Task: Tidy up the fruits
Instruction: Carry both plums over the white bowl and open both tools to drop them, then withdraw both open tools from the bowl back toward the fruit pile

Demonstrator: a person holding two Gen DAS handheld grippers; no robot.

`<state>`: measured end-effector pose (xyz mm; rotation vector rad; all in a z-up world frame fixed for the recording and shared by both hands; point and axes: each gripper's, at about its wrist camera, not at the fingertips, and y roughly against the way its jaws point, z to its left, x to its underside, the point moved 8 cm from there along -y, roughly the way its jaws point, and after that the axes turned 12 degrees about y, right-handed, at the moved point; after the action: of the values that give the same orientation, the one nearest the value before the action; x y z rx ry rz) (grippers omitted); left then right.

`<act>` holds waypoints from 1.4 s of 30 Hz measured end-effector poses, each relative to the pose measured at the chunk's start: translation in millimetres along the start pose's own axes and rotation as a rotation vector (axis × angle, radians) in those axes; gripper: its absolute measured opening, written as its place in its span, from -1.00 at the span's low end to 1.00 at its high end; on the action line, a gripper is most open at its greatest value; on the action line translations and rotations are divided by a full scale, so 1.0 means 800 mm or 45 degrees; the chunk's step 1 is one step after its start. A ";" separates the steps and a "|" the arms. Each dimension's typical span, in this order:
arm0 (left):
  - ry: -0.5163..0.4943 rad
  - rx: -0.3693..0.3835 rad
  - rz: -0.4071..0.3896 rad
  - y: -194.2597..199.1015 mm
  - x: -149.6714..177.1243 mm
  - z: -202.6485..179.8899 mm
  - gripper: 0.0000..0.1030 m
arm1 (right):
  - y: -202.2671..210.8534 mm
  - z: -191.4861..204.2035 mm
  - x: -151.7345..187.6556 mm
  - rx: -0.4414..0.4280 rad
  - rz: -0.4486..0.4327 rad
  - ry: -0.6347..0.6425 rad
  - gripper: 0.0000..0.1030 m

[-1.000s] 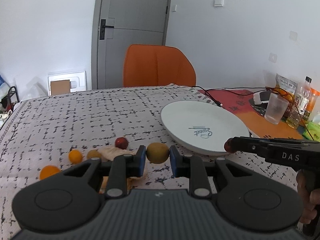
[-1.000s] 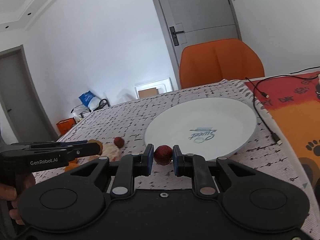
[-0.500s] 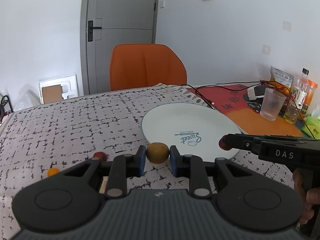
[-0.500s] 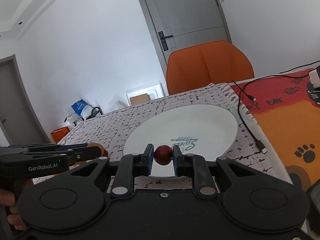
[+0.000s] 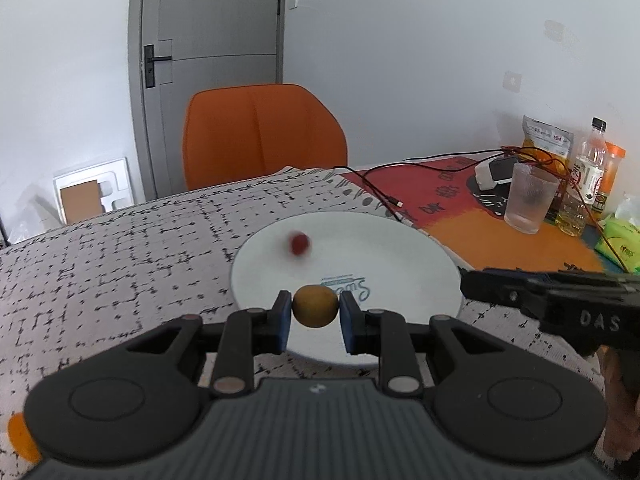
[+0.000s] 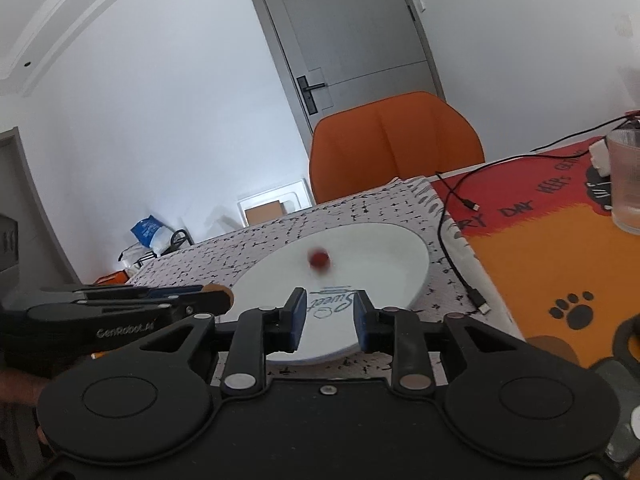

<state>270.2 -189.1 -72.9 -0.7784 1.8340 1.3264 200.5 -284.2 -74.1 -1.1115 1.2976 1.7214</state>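
Glass (image 5: 529, 197) and cable (image 6: 456, 248) beside plate (image 5: 420, 252); left gripper (image 5: 315, 312) pinching yellow fruit (image 5: 315, 305), right gripper (image 6: 329, 316) spread, just opened.

The table (image 5: 120, 248) is covered by a white cloth with black marks (image 6: 360, 204), and beside it lies an orange and red mat (image 6: 560, 248). On the cloth rests a white plate (image 5: 420, 264). On the mat stand a ribbed glass (image 5: 530, 198) and bottles (image 5: 588, 176), with a black cable (image 6: 448, 216) near
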 end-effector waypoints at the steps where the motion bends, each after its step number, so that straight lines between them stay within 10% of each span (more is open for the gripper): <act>1: -0.004 0.005 -0.001 -0.001 -0.002 -0.002 -0.53 | 0.001 -0.001 0.001 0.004 -0.001 -0.004 -0.34; 10: 0.003 -0.016 -0.005 0.005 -0.005 -0.003 -0.42 | 0.002 0.000 0.007 -0.003 0.014 -0.022 -0.09; 25: 0.113 -0.196 -0.064 0.060 0.012 0.067 0.68 | 0.003 0.028 0.010 0.044 -0.002 0.007 0.91; 42: 0.247 -0.274 -0.191 0.131 0.025 0.126 0.92 | 0.006 0.077 0.005 0.017 -0.013 0.056 1.00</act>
<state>195.3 -64.2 -56.1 -1.1715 1.7571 1.4056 181.4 -225.5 -68.0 -1.1523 1.3262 1.6867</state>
